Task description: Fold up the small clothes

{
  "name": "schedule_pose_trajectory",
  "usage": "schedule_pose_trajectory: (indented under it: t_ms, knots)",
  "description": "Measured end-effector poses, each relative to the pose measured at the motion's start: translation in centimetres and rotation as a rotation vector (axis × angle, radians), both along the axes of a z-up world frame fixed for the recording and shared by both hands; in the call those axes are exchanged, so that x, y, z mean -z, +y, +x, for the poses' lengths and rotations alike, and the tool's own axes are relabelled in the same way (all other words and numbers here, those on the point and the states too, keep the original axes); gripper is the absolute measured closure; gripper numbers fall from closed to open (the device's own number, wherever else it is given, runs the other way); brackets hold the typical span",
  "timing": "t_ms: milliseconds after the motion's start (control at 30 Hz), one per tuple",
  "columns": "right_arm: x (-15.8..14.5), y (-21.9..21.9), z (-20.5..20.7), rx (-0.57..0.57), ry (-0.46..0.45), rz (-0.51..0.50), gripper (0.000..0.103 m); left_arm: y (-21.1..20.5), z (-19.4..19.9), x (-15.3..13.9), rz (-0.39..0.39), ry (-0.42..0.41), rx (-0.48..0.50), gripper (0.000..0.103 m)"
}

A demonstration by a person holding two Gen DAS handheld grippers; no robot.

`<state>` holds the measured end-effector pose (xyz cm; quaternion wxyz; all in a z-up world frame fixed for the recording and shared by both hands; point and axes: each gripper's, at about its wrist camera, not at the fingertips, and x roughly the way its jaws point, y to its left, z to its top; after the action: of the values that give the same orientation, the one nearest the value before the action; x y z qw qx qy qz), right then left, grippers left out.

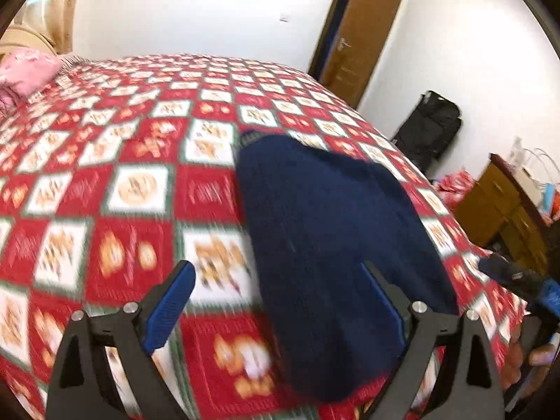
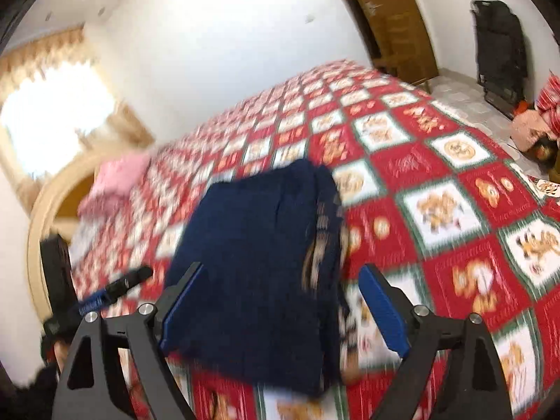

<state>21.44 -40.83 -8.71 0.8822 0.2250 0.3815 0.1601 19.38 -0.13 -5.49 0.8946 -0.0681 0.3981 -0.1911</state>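
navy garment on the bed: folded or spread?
Folded. The dark navy knitted garment lies as a compact block with stacked layers along one edge on the red-and-white checked bedspread; no gripper holds it.

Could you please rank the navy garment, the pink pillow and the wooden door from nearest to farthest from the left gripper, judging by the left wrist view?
From the left gripper:
1. Navy garment, lying on the bedspread just ahead, partly between the open fingers.
2. Pink pillow, at the bed's far left corner.
3. Wooden door, beyond the bed against the back wall, to the right.

Navy knit garment [image 1: 325,231] on red-and-white checked bedspread [image 1: 105,161]
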Motion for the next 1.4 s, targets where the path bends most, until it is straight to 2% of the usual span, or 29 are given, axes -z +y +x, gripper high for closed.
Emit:
schedule_pose_trajectory:
  t_ms: [100,233,333,400,500,567,600,667,733,767,800,900,967,1167,1333,1400]
  knots:
    - [1.8,0.7,3.4,0.025,0.078,-0.005,0.014,-0.9,2.7,0.6,-0.012,0.053,0.032,0.006]
    - [4.3,2.1,5.8,0.022,0.101,-0.068,0.014,-3.0,5.6,2.4,0.017,0.124,0.042,0.006]
    - [7.3,3.1,6.7,-0.014,0.165,-0.070,0.014,-4.8,6.3,4.0,0.062,0.164,0.054,0.006]
    - [7.9,3.4,6.5,-0.015,0.115,-0.063,0.014,-4.9,6.4,4.6,0.071,0.182,0.045,0.005]
    - [8.3,2.8,6.7,-0.036,0.117,-0.031,0.014,-4.3,6.9,5.6,0.042,0.226,0.046,0.000]
    - [8.6,2.4,6.8,-0.040,0.119,-0.005,0.014,-3.8,7.2,6.3,-0.015,0.272,0.047,0.000]
    - [8.6,2.5,6.9,-0.047,0.117,-0.010,0.014,-3.7,7.2,6.4,-0.023,0.274,0.047,0.000]
    - [8.5,2.9,6.9,-0.062,0.114,-0.039,0.015,-4.2,6.7,6.1,0.017,0.243,0.054,0.000]
    - [8.2,3.3,6.7,-0.075,0.100,-0.052,0.027,-4.5,6.5,6.0,0.033,0.234,0.052,0.000]
    - [8.2,3.5,6.6,-0.087,0.092,-0.044,0.039,-4.5,6.4,6.0,0.035,0.237,0.053,0.000]
    - [8.2,3.8,6.4,-0.095,0.089,-0.034,0.046,-4.4,6.4,6.0,0.034,0.238,0.053,0.000]
    - [8.1,4.1,6.4,-0.095,0.085,-0.047,0.047,-4.6,6.3,5.9,0.047,0.226,0.061,0.000]
    - [8.4,3.7,6.4,-0.086,0.091,-0.013,0.047,-4.9,6.5,6.0,0.041,0.214,0.086,0.010]
    - [9.0,3.2,6.6,-0.072,0.104,0.062,0.041,-4.9,6.8,6.0,0.018,0.217,0.100,0.014]
    - [8.7,3.8,6.6,-0.081,0.098,0.020,0.041,-5.8,6.3,5.6,0.046,0.174,0.110,0.024]
    - [8.2,4.6,6.3,-0.084,0.079,-0.038,0.049,-6.0,6.3,5.4,0.047,0.164,0.119,0.030]
